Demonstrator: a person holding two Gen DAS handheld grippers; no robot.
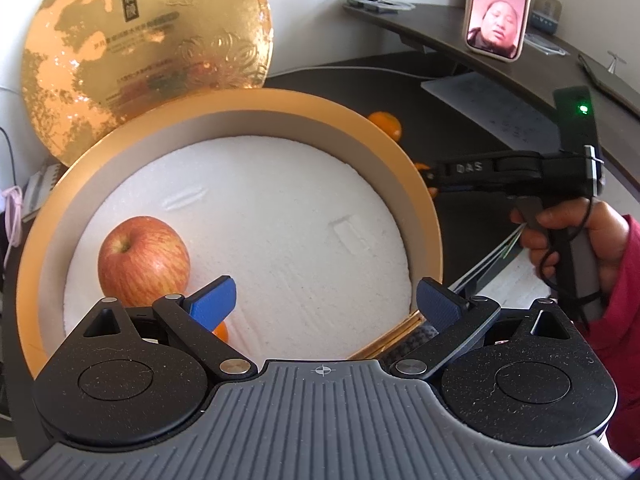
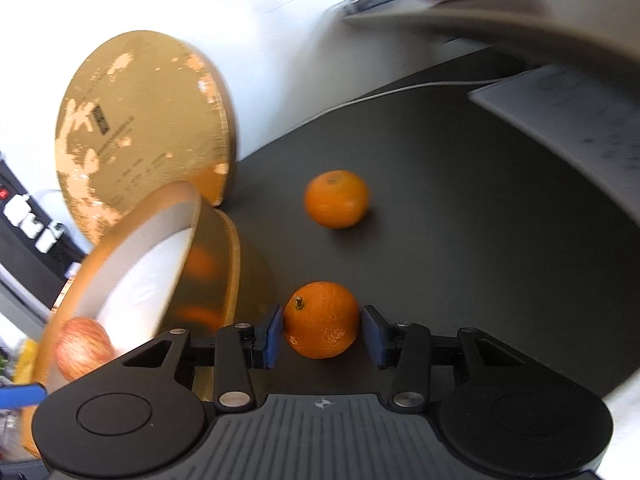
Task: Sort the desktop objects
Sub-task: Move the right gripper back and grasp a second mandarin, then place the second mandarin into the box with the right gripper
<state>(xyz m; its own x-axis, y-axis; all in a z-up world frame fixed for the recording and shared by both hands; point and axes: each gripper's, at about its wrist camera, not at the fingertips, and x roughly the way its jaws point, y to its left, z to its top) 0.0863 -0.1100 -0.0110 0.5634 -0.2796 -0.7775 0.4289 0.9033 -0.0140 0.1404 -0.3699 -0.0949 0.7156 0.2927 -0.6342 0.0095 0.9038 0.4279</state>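
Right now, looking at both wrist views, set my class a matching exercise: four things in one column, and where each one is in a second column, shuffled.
Column 1
1. apple
2. nearer orange
3. farther orange
4. round gold lid

Column 2
A. alone on the dark desk, away from both grippers
B. propped up against the white wall
C. between the open fingers of the right gripper
D. inside the round gold box, on its white foam floor

Pairs: 1-D, 2-C, 3-A, 4-B

Bright, even light; glare flares on the gold lid (image 1: 148,44). The right wrist view smears with motion blur; fisheye edges bend.
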